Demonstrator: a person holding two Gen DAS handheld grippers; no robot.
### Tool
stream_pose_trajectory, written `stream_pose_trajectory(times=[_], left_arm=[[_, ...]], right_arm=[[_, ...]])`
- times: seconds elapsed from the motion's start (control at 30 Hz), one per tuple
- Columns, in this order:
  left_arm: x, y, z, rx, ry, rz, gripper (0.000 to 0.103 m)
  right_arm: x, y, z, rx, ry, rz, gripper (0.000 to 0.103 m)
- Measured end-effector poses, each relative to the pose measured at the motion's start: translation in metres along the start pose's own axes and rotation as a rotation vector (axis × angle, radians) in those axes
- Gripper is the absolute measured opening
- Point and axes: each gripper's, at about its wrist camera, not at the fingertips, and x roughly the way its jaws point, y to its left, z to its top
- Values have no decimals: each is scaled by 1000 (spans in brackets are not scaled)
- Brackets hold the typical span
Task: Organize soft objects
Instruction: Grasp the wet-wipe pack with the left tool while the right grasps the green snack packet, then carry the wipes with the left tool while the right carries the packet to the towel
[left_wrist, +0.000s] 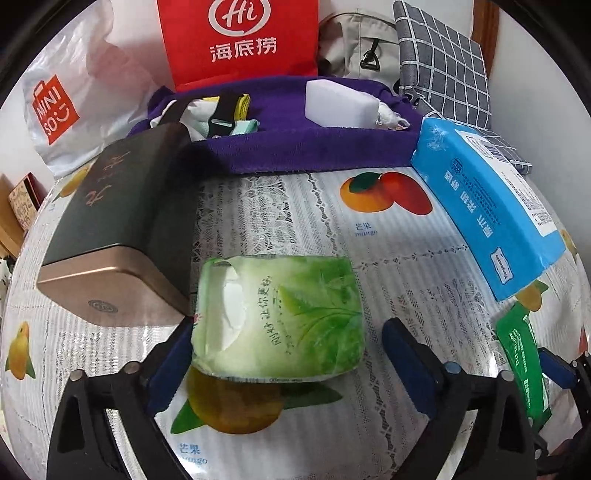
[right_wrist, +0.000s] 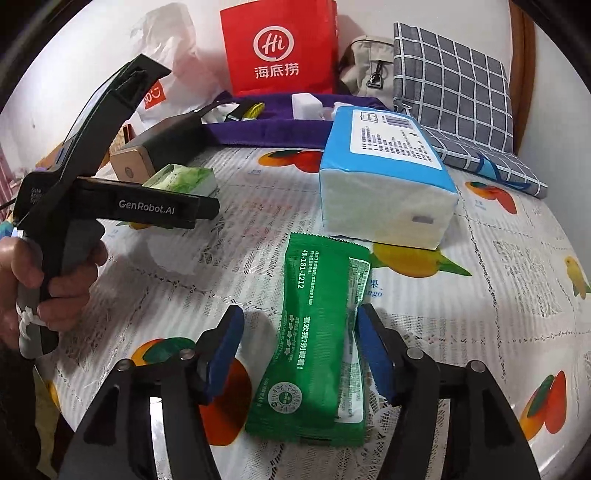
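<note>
- red bag (left_wrist: 238, 40) reads "hi"; white bag (left_wrist: 55, 107) "miniso".
- left gripper (left_wrist: 284, 354) gapes around the pale green tissue pack (left_wrist: 280, 317).
- right gripper (right_wrist: 299, 354), parted, straddles the green packet (right_wrist: 317, 343) unclamped.

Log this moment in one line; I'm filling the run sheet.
left tongs: open, straddling light-green tissue pack | right tongs: open, straddling dark-green packet
</note>
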Motion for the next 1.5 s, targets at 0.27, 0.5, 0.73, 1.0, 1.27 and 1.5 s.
stream_pose_trajectory(times=[0.27, 0.5, 0.73, 1.0, 1.27, 1.5], left_arm=[[-15, 11, -8, -12, -11, -36, 71], [-34, 16, -20, -20, -15, -37, 71], [-60, 23, -36, -48, -31, -46, 71], [-97, 28, -41, -62, -86, -33, 71], [-128, 38, -38, -102, -124, -29, 71], [-158, 45, -28, -132, -170, -22, 71]], right_arm=[[-2, 3, 1, -5, 19, -43, 56], [-9, -8, 1, 62, 48, 2, 40], [-17, -9, 0, 69, 45, -25, 38], [-40, 1, 7, 53, 5, -10, 38], [-70, 9, 25, 41, -48, -5, 38], [-93, 11, 48, 48, -96, 23, 38]])
